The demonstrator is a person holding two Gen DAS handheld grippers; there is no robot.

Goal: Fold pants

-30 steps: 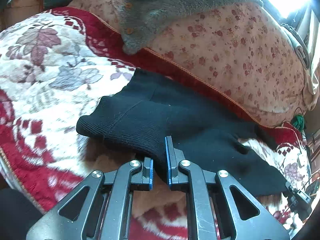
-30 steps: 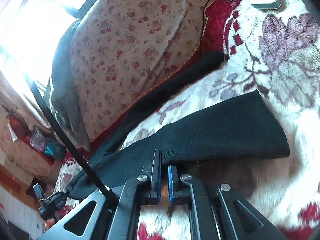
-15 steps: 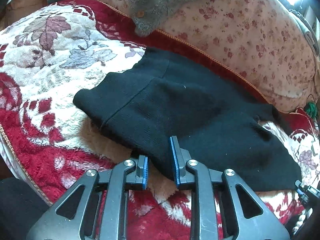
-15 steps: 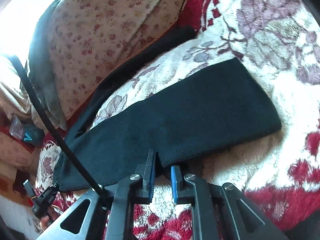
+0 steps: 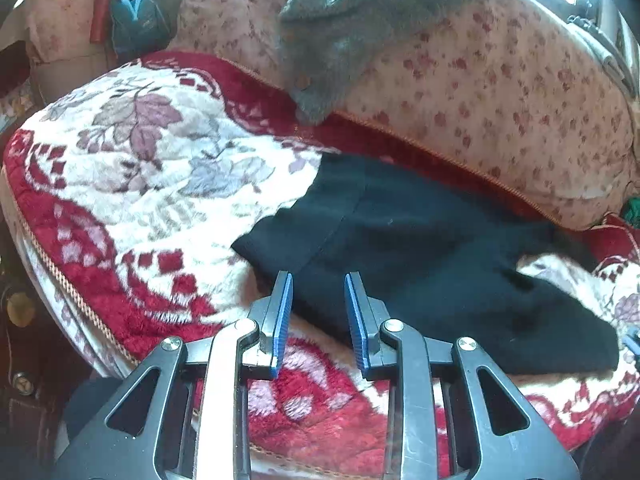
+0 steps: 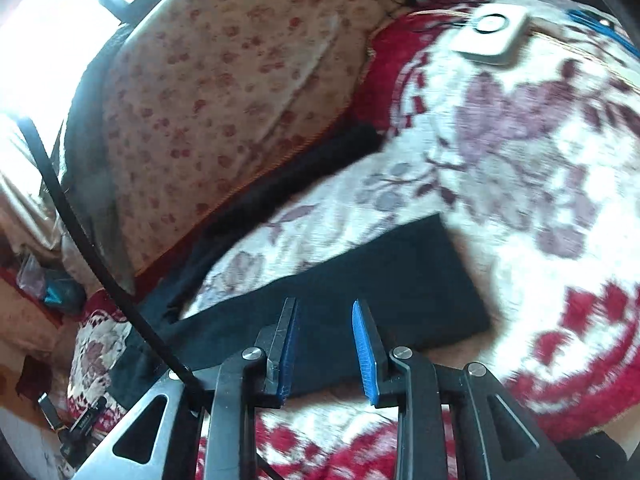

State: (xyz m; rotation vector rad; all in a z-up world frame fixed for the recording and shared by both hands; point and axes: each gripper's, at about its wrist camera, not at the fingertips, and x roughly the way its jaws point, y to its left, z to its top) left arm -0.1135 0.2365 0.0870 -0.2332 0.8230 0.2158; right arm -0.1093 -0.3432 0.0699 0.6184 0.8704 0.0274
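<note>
Fingers point(image 5: 283, 312) of both grippers gape wide over the black pants point(image 5: 432, 248), holding nothing.

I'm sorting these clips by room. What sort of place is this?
Probably a bedroom: black knit pants lie on a bed's red-and-cream floral plush blanket, beside a rolled pink floral quilt.

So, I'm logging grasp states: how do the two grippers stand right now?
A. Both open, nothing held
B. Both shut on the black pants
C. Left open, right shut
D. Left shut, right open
A: the left gripper and the right gripper both show wide gaps between their blue pads, with the black pants lying flat on the floral blanket.
</note>
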